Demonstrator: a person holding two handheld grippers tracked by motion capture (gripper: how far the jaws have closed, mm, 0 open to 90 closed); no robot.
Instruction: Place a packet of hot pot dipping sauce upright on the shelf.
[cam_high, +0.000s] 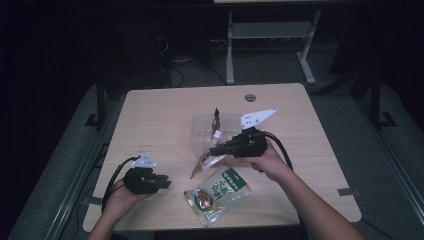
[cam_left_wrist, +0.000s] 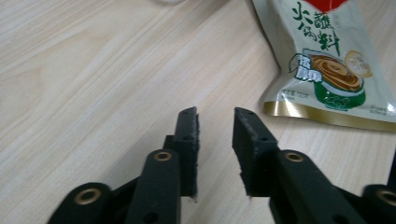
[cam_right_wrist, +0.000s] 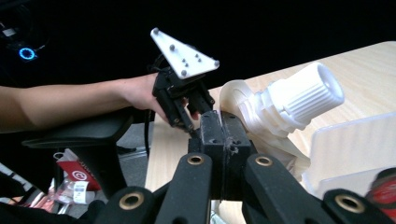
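The right tool (cam_high: 216, 149) is closed on a white spouted pouch (cam_high: 209, 160): in the right gripper view its two black jaws meet on the thin edge of the pouch, and the ribbed white screw cap (cam_right_wrist: 308, 93) stands just beyond the jaws, up and to their right. In the high view this pouch hangs from the tip of the tool, lifted off the desk (cam_high: 150, 120), with its lower end pointing down toward the near side. Just behind the right tool sits a clear plastic tray (cam_high: 200, 125) – a red packet (cam_high: 216, 119) stands upright in it. The left tool (cam_left_wrist: 215, 140) rests low over the desk with its jaws a little apart and nothing between them; only bare wood shows in the gap. Ahead of the left tool and to its right lies a green sauce packet (cam_left_wrist: 327, 60) with Chinese print, flat on the desk – near the jaws but not touching them. In the high view this packet lies between the two hands, below the right tool.
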